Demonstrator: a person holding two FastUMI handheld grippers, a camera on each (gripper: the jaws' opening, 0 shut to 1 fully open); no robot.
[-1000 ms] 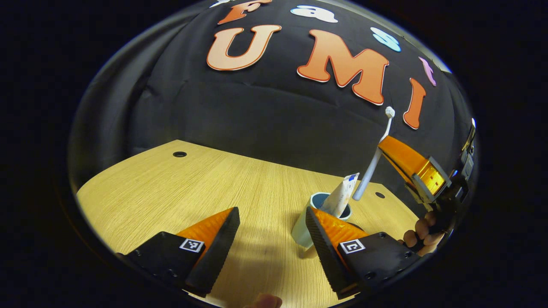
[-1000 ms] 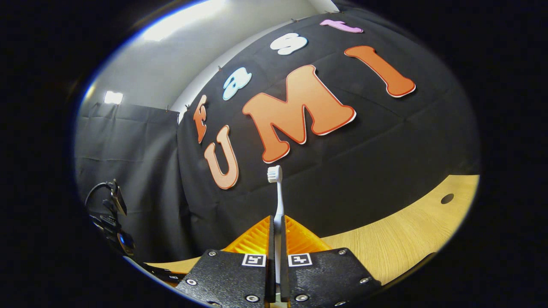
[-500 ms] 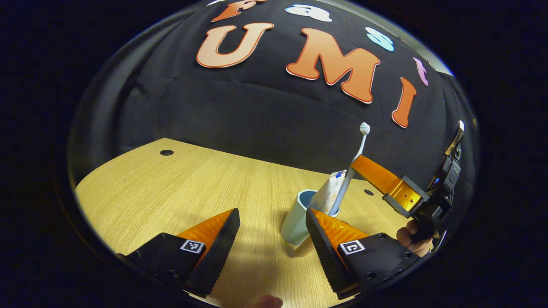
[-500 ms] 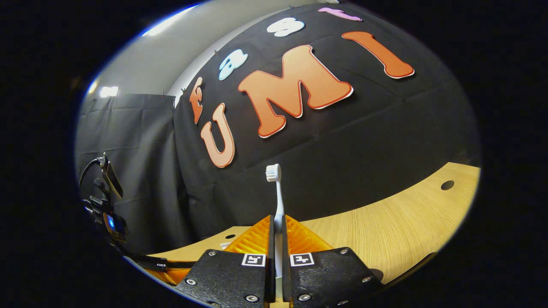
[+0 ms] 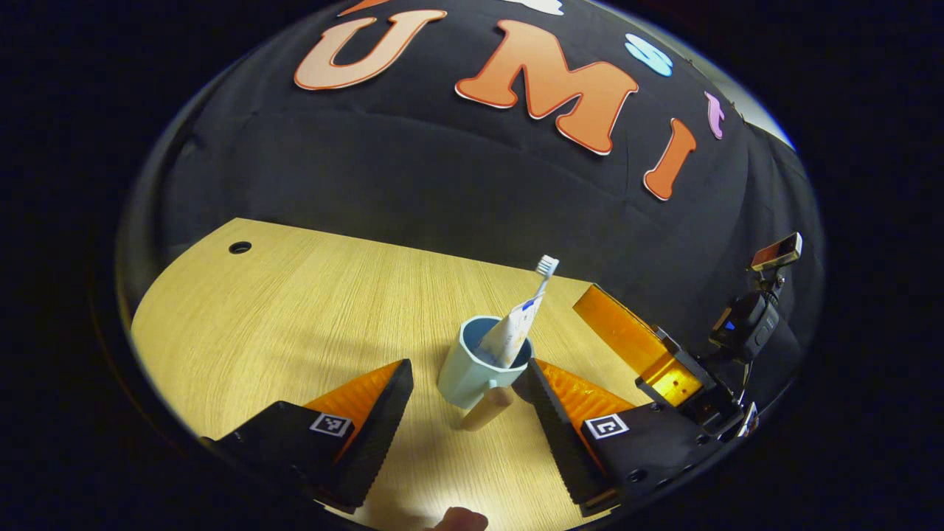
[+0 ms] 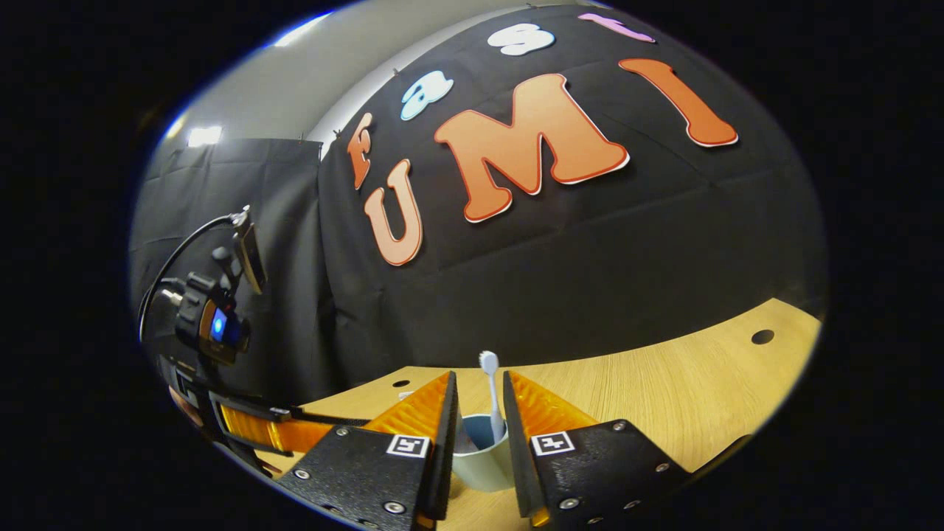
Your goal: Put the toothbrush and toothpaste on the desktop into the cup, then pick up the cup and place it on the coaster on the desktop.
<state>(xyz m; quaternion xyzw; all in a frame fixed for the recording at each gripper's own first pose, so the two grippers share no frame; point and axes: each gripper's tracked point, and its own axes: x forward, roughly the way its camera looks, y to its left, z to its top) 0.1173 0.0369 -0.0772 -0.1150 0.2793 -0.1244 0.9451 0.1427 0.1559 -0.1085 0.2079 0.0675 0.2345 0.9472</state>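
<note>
Toothbrush (image 6: 490, 391) + toothpaste (image 5: 509, 335) in cup (image 5: 472, 369). Right gripper (image 6: 479, 435) jaws released, left gripper (image 5: 464, 402) wide open. Risk: clipping brush on retreat, tipping cup.

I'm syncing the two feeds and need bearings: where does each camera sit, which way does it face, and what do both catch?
Left gripper view: rides the left gripper, looking forward and down over the desk at the cup holding the toothpaste and toothbrush; own two fingers spread at the bottom, a fingertip at the lower edge, right gripper off to one side.
Right gripper view: rides the right gripper, facing the booth wall; own fingers parted around the cup and toothbrush.
Shared: cup, toothbrush, desk.
</note>
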